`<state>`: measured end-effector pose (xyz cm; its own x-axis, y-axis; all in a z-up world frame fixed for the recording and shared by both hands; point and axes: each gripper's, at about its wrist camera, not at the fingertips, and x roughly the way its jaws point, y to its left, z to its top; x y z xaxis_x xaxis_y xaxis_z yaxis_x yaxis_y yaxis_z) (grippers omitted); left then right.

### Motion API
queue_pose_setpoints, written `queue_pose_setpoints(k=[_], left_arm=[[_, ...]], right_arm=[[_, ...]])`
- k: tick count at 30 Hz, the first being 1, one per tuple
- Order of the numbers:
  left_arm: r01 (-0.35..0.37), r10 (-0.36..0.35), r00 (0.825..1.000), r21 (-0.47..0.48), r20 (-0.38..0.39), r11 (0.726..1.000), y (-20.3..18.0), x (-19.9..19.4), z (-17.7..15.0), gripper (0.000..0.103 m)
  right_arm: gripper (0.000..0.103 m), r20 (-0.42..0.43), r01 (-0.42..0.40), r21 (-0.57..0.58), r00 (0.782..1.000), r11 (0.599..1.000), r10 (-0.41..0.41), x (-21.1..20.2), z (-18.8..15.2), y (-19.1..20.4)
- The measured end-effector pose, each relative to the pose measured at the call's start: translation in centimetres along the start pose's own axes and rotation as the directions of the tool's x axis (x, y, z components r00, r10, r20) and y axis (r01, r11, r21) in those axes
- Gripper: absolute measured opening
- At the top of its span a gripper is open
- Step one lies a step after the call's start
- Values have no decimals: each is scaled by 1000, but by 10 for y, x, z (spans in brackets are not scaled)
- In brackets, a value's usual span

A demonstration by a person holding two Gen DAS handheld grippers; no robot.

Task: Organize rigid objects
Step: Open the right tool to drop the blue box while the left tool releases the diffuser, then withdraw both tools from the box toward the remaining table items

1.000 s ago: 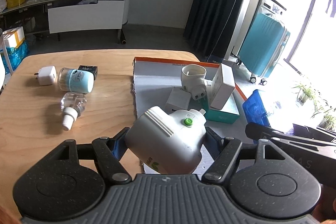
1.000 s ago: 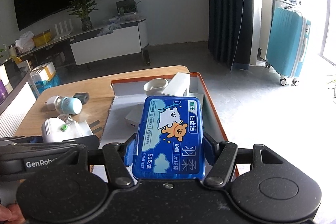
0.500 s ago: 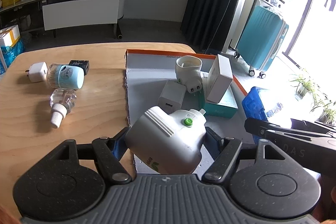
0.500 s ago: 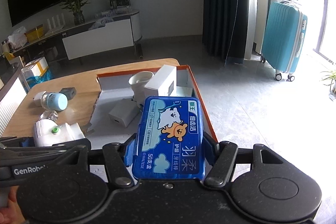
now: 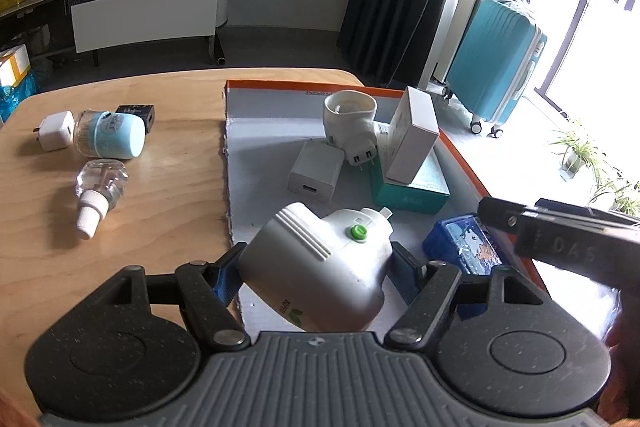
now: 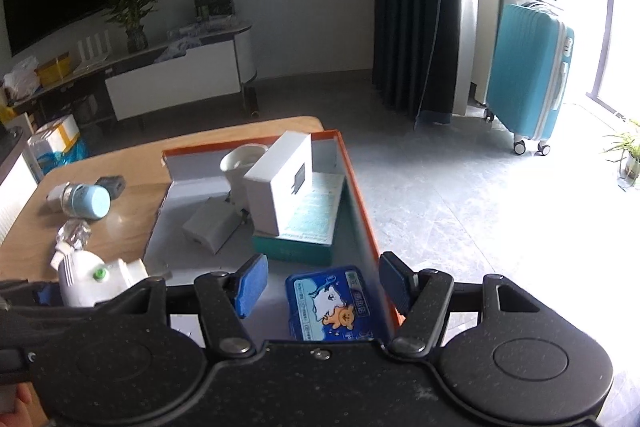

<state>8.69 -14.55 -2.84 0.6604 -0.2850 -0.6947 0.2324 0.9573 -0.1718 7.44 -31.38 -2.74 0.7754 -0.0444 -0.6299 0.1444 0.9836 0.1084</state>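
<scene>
My left gripper (image 5: 320, 267) is shut on a white plug-in device (image 5: 320, 267) with a green button, held over the near left part of the orange-rimmed tray (image 5: 304, 87). The same device (image 6: 96, 279) shows at the lower left of the right wrist view. A blue box with a cartoon bear (image 6: 332, 303) lies flat on the tray floor against the right wall (image 6: 360, 203). My right gripper (image 6: 323, 281) hangs over it, open, with its pads clear of the box on both sides. In the left wrist view the blue box (image 5: 460, 247) rests under the right gripper (image 5: 560, 239).
In the tray lie a white cube charger (image 5: 316, 173), a white round adaptor (image 5: 352, 123) and a white box (image 5: 412, 135) leaning on a teal box (image 5: 416, 191). On the wooden table to the left are a blue-capped jar (image 5: 108, 135), a clear bottle (image 5: 100, 191), a white plug (image 5: 54, 131) and a small black box (image 5: 136, 111).
The blue box has left my right gripper's pads and now lies on the tray floor below them. The left gripper still holds the white device, a little further over the tray.
</scene>
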Motion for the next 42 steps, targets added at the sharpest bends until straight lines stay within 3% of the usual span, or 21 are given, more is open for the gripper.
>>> queue_pose_setpoints(k=[5,9,12,13,22,32,42], left_arm=[[19,-19,1000,8,-17,1000,-7,6,-1,74],[99,-98,994,12,-56,995,-15,11,-4,74],[137,-136,989,3,-49,991,-16,7,-5,90],[137,-137,990,5,-45,991,-16,5,-5,90],[16,-17,1000,-26,-22,1000,9,-12,4,92],[-113,114,994,-84,3,990,51,-37,15,94],[-155,159,987,-125,24,980,81,-53,20,94]], right_arm=[[75,30,19,29,999,999,-20,-9,0,-7],[76,46,21,46,999,999,-23,-14,0,-9],[76,54,15,42,998,999,-17,-18,1,-8],[76,56,13,37,998,999,-15,-19,1,-6],[79,64,-15,19,998,1000,14,-24,4,14],[83,48,-86,-46,995,995,88,-25,6,57],[85,28,-143,-99,989,985,146,-21,12,91]])
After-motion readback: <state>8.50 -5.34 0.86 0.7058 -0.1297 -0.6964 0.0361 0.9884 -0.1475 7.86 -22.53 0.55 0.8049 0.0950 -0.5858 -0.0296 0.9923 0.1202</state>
